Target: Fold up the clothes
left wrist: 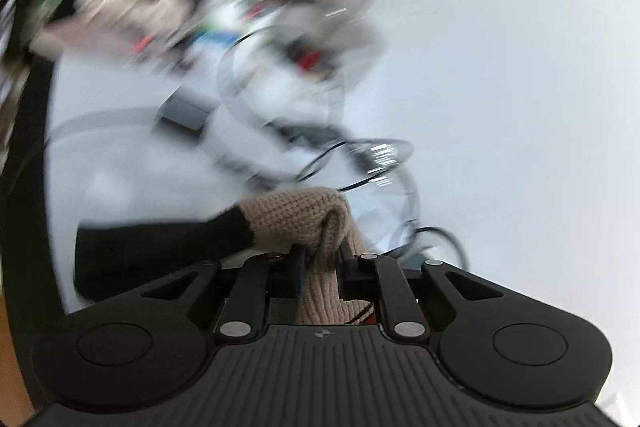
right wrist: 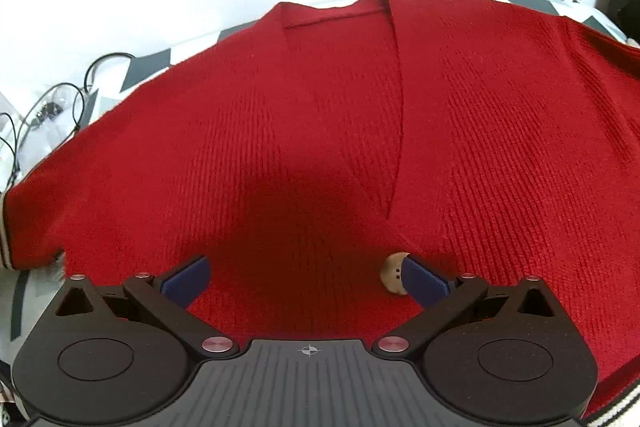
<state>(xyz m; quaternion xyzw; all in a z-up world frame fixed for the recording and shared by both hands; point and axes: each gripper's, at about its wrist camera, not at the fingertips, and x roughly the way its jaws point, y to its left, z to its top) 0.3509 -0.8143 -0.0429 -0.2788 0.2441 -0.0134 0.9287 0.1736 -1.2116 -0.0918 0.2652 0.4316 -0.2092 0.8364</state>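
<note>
Left gripper (left wrist: 320, 259) pinching soft beige cuff (left wrist: 296, 219); right gripper (right wrist: 306, 281) wide over floppy red cardigan (right wrist: 320, 115), best grabbed by hem.

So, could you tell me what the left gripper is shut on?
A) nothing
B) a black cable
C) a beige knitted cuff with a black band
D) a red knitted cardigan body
C: the left gripper pinches the beige knitted cuff with a black band between its closed fingers.
</note>
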